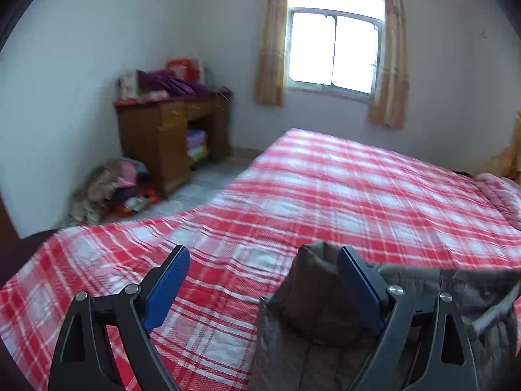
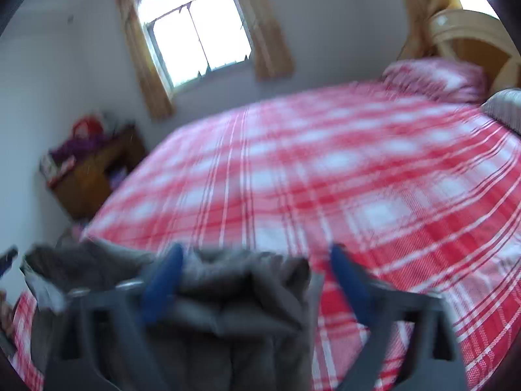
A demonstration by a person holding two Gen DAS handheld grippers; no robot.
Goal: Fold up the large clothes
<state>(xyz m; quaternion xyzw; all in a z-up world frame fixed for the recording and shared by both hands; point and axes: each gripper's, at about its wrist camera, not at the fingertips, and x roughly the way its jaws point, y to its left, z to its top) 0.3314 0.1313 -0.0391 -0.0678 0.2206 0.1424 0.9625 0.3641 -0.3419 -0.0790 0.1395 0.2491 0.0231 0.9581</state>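
A dark grey-brown quilted jacket (image 1: 312, 309) lies at the near edge of the bed with the red and white plaid cover (image 1: 325, 195). My left gripper (image 1: 263, 254) is open; its jaws stand wide apart, and a raised fold of the jacket rests against the right finger (image 1: 355, 280). The left finger (image 1: 169, 280) is over bare cover. In the blurred right wrist view, my right gripper (image 2: 254, 254) is open, with bunched jacket fabric (image 2: 234, 293) lying between and under its fingers on the plaid cover (image 2: 325, 169).
A wooden desk (image 1: 169, 130) with piled things stands by the left wall, with a heap of clothes (image 1: 107, 189) on the floor beside it. A curtained window (image 1: 332, 49) is behind the bed. A pillow (image 2: 436, 78) and headboard (image 2: 469, 39) are at the far right.
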